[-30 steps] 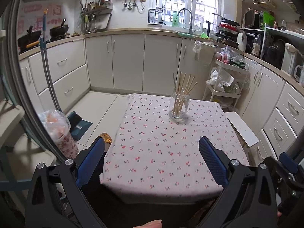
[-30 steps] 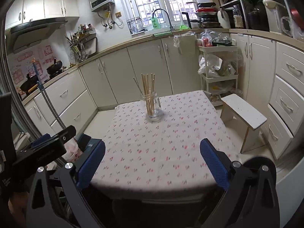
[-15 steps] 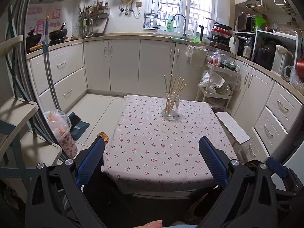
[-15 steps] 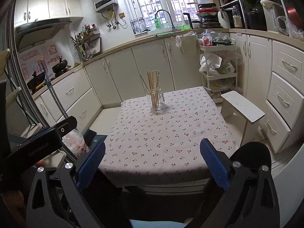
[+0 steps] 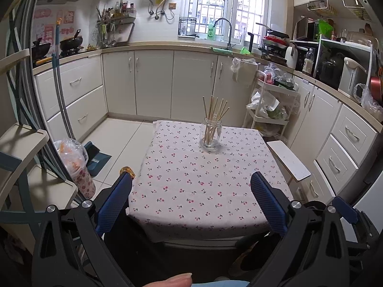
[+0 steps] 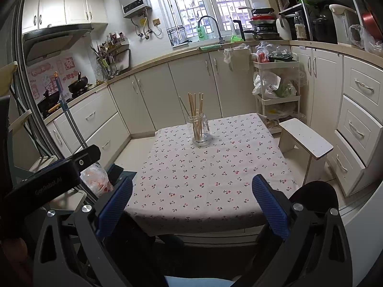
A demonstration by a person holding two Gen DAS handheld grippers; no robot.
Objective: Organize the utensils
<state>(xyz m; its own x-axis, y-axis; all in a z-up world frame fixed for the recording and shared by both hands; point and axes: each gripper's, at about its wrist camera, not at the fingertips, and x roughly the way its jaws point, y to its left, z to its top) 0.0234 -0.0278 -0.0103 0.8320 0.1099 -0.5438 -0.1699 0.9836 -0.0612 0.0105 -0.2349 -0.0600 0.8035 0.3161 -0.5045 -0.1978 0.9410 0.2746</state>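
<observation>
Left wrist | stool beside table | jar unobstructed

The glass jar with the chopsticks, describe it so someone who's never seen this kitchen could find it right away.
Find the small table in the middle of the kitchen, covered with a cherry-print cloth. The glass jar stands upright near its far edge, toward the cabinets. It is the only thing on the cloth: clear glass, with a bundle of wooden chopsticks fanning out above its rim.
</observation>
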